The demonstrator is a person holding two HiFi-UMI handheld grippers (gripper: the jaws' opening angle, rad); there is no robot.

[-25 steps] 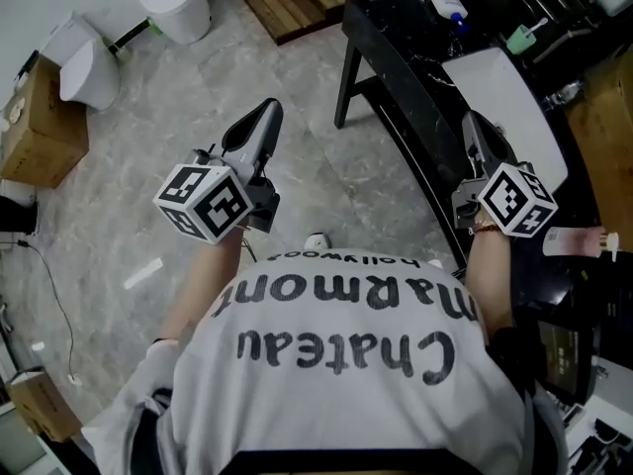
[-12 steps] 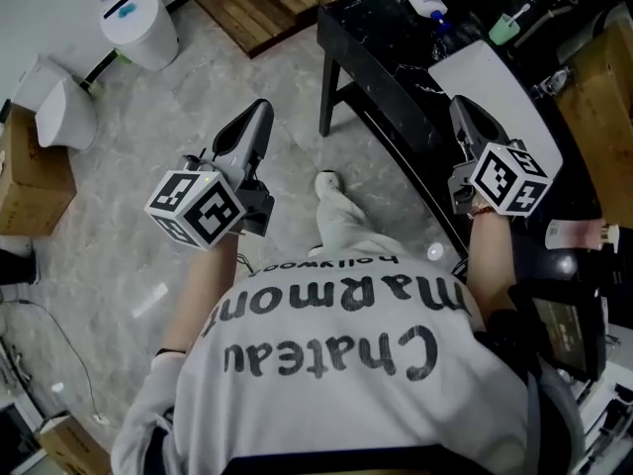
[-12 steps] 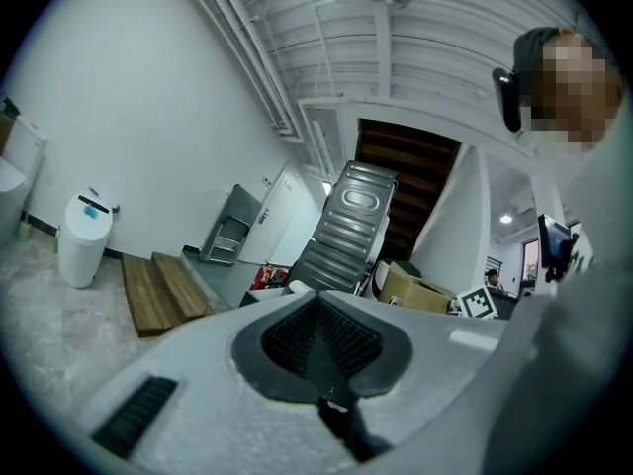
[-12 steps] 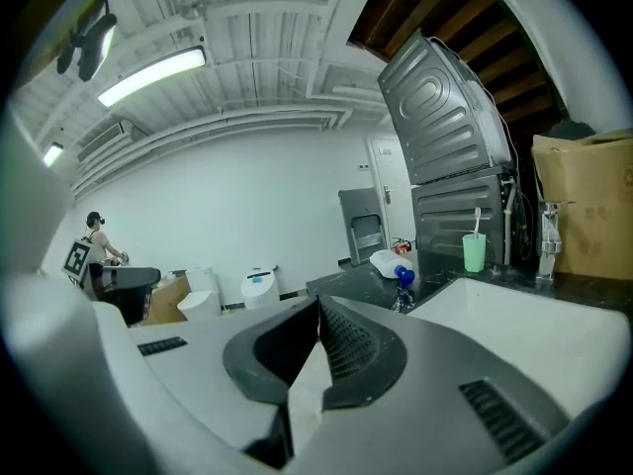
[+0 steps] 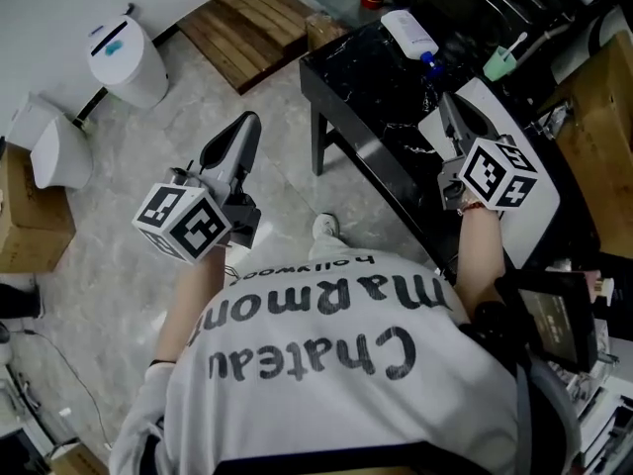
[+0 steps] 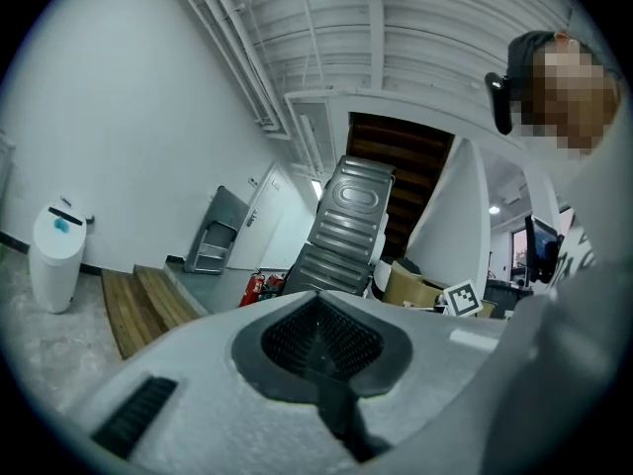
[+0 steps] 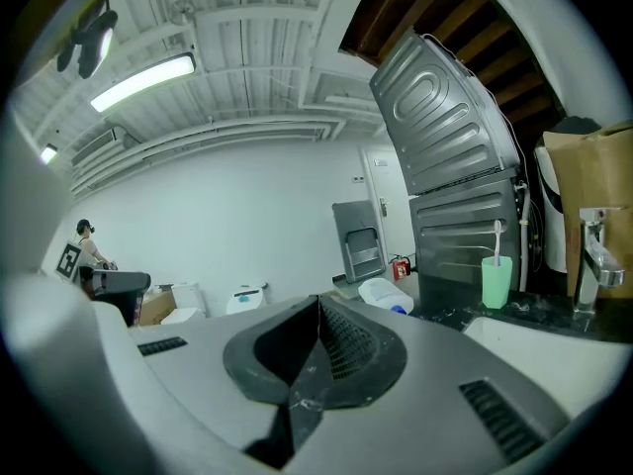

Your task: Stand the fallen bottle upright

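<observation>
The fallen bottle (image 5: 408,33), white with a blue cap, lies on its side at the far end of the black table (image 5: 361,77). In the right gripper view the bottle (image 7: 384,295) shows just beyond the jaw tips. My right gripper (image 5: 447,105) hangs over the table's near part, short of the bottle, shut and empty; its jaws (image 7: 318,300) meet in a seam. My left gripper (image 5: 244,125) is out over the floor, left of the table, shut with nothing in it (image 6: 318,297).
A green cup with a toothbrush (image 5: 501,62) stands by a white basin (image 5: 539,201) at the table's right; a faucet (image 7: 593,255) rises there. On the floor are a white bin (image 5: 127,62), a wooden pallet (image 5: 252,18) and a cardboard box (image 5: 35,216).
The person has stepped toward the table and both grippers have travelled forward with them. The bottle and table end now lie closer to the right gripper. Both stay shut.
</observation>
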